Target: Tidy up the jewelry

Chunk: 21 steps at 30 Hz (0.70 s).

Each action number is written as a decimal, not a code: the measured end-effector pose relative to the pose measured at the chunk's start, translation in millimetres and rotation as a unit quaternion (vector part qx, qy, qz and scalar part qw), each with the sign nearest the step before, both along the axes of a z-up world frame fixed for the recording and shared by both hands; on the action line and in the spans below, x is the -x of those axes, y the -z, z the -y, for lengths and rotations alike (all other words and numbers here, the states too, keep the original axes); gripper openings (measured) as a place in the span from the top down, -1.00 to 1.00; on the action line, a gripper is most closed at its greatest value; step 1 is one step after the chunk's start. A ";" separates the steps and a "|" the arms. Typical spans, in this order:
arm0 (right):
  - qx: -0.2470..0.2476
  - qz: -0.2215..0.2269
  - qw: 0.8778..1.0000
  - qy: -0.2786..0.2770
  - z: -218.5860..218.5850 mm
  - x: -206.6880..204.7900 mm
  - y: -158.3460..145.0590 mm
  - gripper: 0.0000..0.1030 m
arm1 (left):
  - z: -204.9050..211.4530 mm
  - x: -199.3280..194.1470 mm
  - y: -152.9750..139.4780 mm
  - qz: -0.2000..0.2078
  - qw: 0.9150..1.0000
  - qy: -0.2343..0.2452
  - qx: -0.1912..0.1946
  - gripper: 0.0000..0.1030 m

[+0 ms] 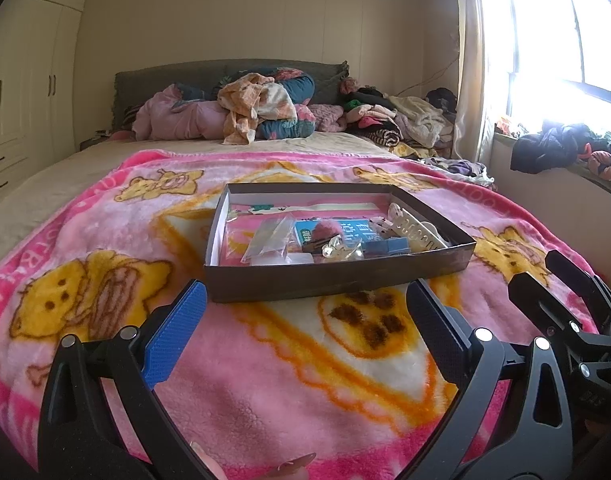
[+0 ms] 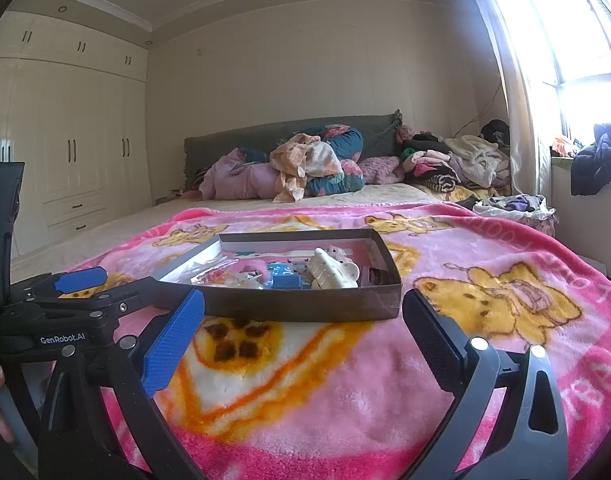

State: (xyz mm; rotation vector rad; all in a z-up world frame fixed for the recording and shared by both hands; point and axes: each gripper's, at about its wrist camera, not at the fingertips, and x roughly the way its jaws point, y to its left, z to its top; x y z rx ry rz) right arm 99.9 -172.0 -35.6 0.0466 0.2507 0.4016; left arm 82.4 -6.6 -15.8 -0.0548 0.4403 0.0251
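Nearest to us, we are holding the left hand-held gripper (image 1: 305,332) with its two fingers spread wide and nothing between them, hovering over the pink cartoon-bear blanket (image 1: 265,400). A blue pad (image 1: 177,340) is facing inward on one finger. Our fingertips (image 1: 297,462) are showing at the bottom edge of the left wrist view. The right hand-held gripper (image 2: 303,340) is likewise standing wide open and empty above the same blanket, and in the left wrist view it is sitting just beside the left one, off to its right (image 1: 565,304).

Just past both sets of fingers, a shallow dark cardboard box (image 1: 337,276) is lying flat on the blanket, its long axis running left to right across our view and its open top facing up. Inside it we are seeing a clear plastic bag (image 1: 267,236) toward the left, a blue card (image 1: 345,230) with a pink fluffy piece (image 1: 325,229) on it near the middle, a small gold item (image 1: 339,250) by the near wall, and a cream hair clip (image 2: 333,274) toward the right, its length angled from the near side to the far right corner.

Farther back, folded quilts and clothes (image 1: 261,108) are piling against the grey headboard (image 1: 165,80). A cream wardrobe (image 2: 73,152) is filling the left wall, and a bright window (image 1: 565,40) is glaring on the right.
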 end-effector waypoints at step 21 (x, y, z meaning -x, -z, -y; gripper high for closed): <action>0.000 0.000 1.000 0.000 0.2 0.5 -0.1 -0.88 | -0.7 0.7 2.2 0.002 1.000 -0.003 -0.003 -0.78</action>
